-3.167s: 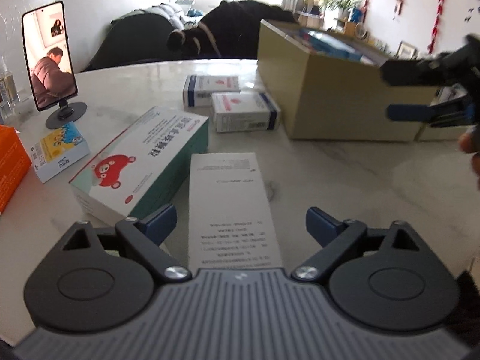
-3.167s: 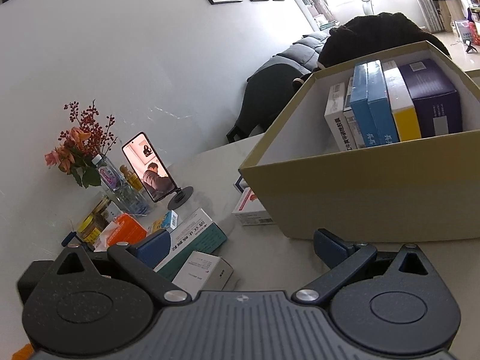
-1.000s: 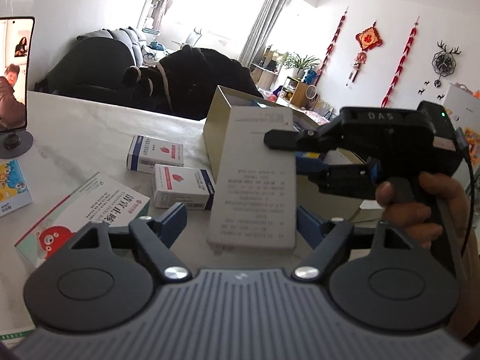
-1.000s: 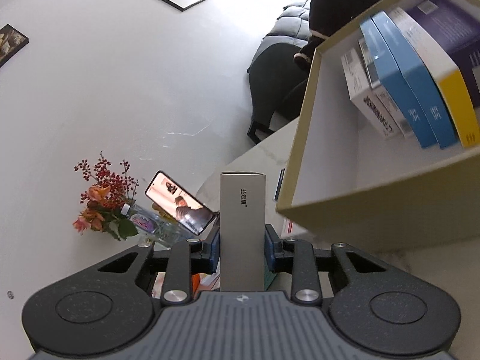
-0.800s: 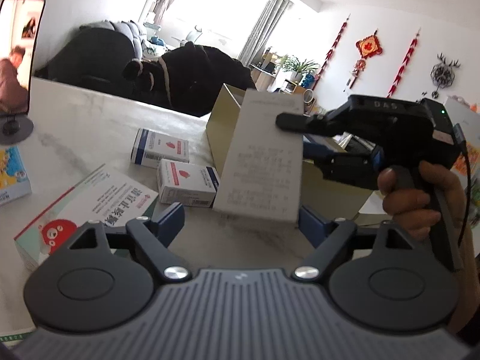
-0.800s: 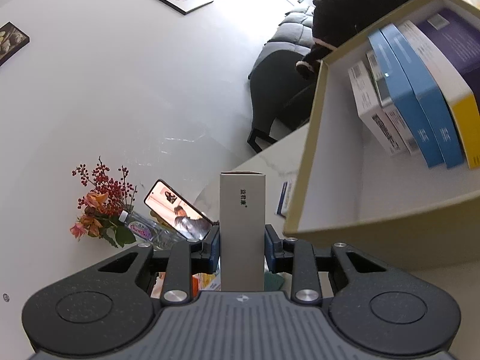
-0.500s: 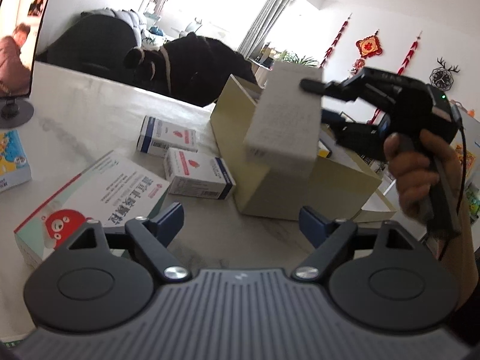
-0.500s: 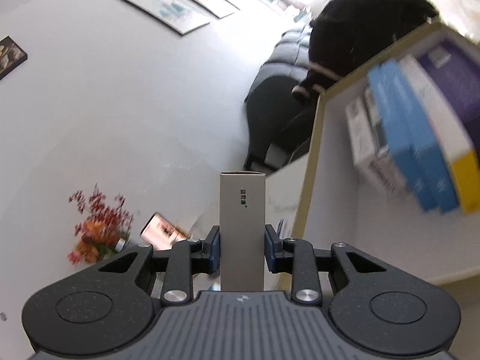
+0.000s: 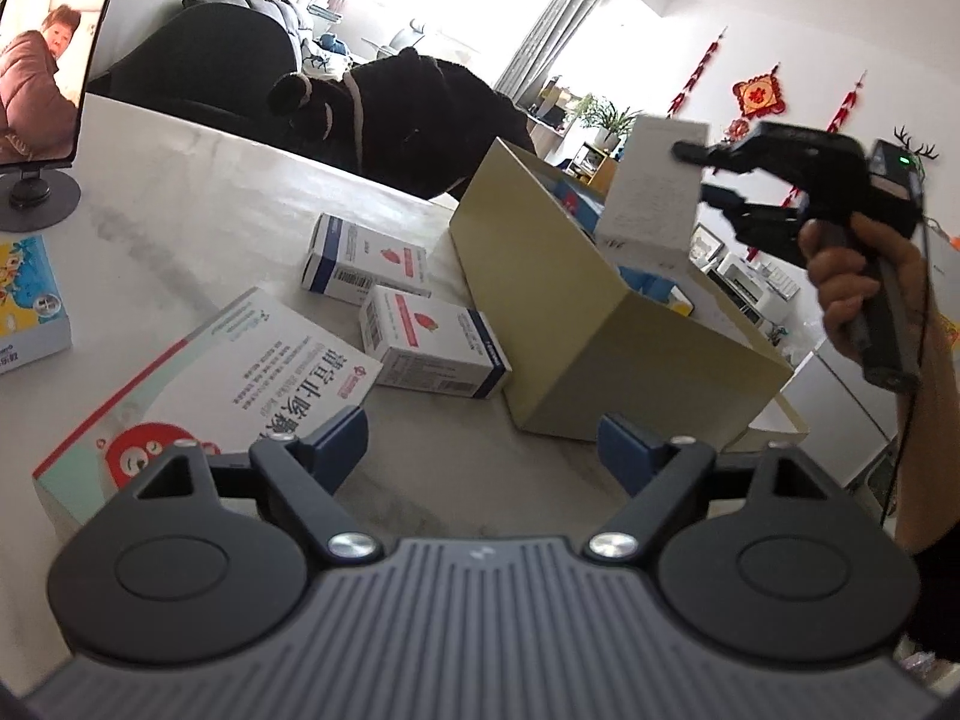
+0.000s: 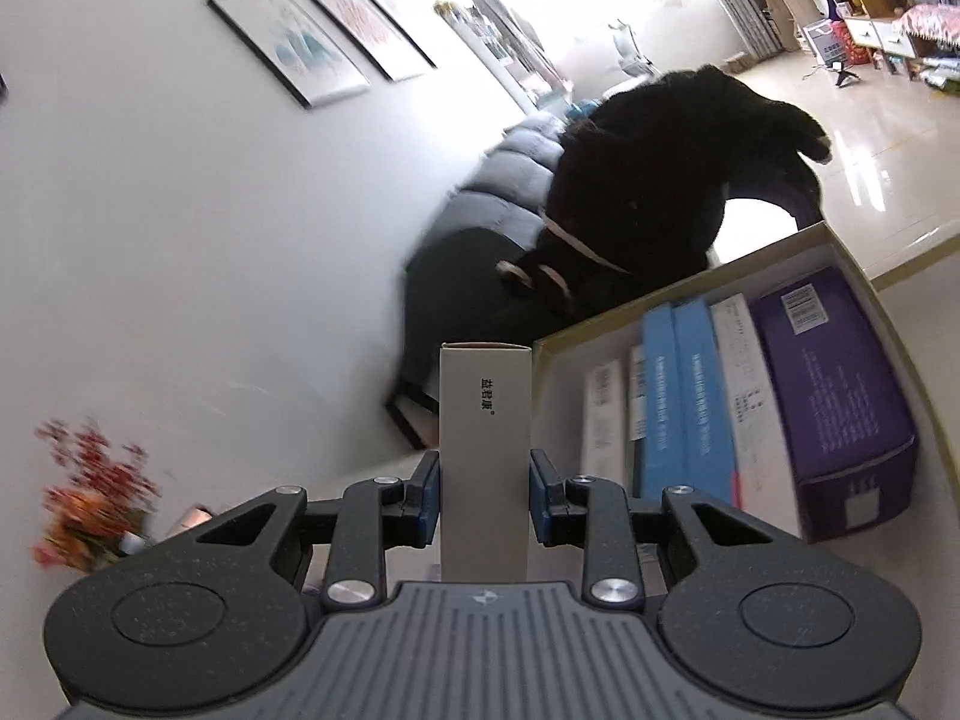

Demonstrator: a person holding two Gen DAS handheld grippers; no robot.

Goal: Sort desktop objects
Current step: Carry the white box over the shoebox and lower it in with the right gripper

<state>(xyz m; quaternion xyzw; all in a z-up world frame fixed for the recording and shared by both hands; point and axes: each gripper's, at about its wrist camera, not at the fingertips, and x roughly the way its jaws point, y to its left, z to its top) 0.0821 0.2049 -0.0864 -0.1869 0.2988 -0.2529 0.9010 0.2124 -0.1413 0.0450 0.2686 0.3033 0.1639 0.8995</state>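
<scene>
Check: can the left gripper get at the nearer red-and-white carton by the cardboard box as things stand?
Probably yes. The left gripper is open and empty, and the nearer carton lies flat just ahead on bare tabletop. The cardboard box crowds its far end; the right gripper is up over the box, out of the way.

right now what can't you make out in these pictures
- Left wrist view: the cardboard box's contents, mostly hidden by its near wall.
- Left wrist view: the phone is cut off by the frame edge.
- Right wrist view: the flowers are blurred.
- Right wrist view: the grey carton's lower end, hidden behind the right gripper.
</scene>
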